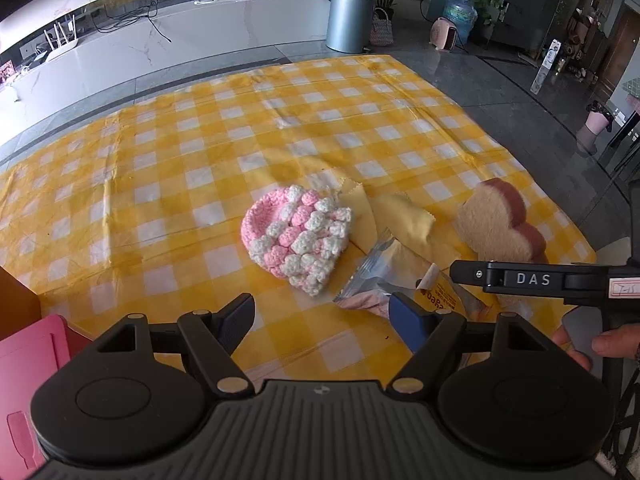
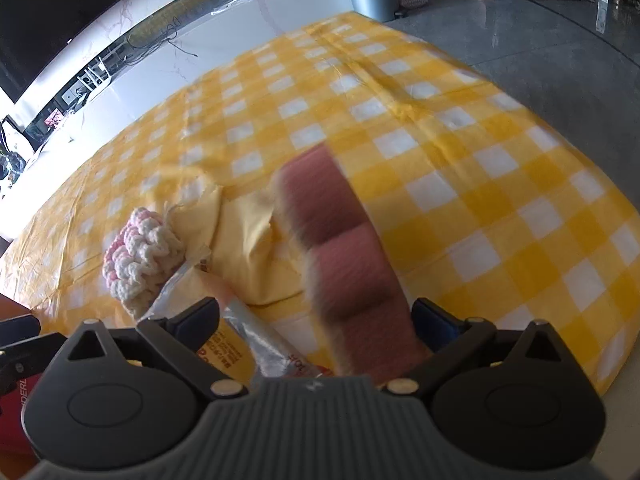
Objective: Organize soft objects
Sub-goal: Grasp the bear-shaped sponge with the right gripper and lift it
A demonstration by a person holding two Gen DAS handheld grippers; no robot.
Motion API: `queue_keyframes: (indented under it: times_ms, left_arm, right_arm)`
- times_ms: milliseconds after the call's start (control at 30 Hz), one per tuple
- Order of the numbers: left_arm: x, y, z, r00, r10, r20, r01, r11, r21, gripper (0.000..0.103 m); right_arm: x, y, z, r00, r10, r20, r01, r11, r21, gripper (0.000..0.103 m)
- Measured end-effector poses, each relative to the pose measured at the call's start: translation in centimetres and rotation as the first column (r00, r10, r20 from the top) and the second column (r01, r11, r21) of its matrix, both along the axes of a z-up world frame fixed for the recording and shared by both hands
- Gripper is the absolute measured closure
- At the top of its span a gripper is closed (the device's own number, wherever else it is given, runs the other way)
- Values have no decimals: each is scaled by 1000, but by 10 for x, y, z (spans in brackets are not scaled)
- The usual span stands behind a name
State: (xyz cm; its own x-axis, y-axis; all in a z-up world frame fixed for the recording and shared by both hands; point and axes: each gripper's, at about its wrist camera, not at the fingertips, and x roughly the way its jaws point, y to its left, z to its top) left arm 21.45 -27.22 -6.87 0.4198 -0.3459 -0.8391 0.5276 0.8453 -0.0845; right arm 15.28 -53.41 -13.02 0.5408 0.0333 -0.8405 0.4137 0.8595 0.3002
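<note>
A pink-and-white crocheted hat lies on the yellow checked tablecloth, just ahead of my left gripper, which is open and holds nothing. Right of the hat are a pale yellow cloth, a crinkled snack packet and a cloud-shaped sponge, tan on top with a dark pink edge. One finger of the right gripper reaches in over the sponge. In the right wrist view my right gripper is open, with the blurred sponge and the packet between its fingers. The hat is at its left.
A pink box and a brown one stand at the table's near left corner. A hand holds the right gripper. Beyond the table's far edge are grey floor, a metal bin and a white counter.
</note>
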Motion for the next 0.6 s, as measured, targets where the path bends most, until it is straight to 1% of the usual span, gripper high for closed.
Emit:
queue_keyframes:
  times_ms: [33,67,100,167,200,233,300,400,467,533,600]
  left_arm:
    - [-1,-2,-1,1000,-4,-1,4,1000,1,13]
    - [-3,-5,-2,1000,-8,0,8,1000,5,13]
    - [-4,-6,-2,1000,-11,1,11,1000,7,13]
    - [-8,-10,-3,1000,-14,1,14,1000,14,13]
    - [-10,-12,-3,1000,-16,-2,16,1000,17,13]
    - [-12,-13,-3,1000,-17,-6,18,1000,18,13]
    - [-16,-16,-2,999,-16,-30,16,1000,-2,14]
    - [-28,-21,3,998,-2,-69,-4,996,-89,15]
    - [-39,-30,5,998,-26,-59,19,993,-117,14]
    - [-49,-46,4,999,-36,-39,31,993,-114,14]
    - [-53,-61,0,999,-16,-30,13,995,-97,14]
  right_arm:
    - [1,-2,-5,1000,1,-18,-1,1000,7,9]
    - [1,-2,-6,1000,5,-11,-5,1000,-4,10]
    - [0,-2,-5,1000,6,3,-6,1000,-11,14]
    - [-4,-8,-4,999,-34,8,34,999,3,41]
    - [-8,-14,-4,997,-69,14,69,998,11,46]
    - [-11,-17,-3,996,-92,18,92,996,14,55]
    - [-18,-23,-1,991,-129,47,129,992,5,59]
    - [-23,-26,4,988,-136,75,137,990,-13,70]
    - [-27,-27,8,985,-150,90,152,988,-14,72]
    - [-31,-26,14,982,-159,98,164,986,-39,72]
    - [-35,-24,20,982,-155,111,163,985,-65,72]
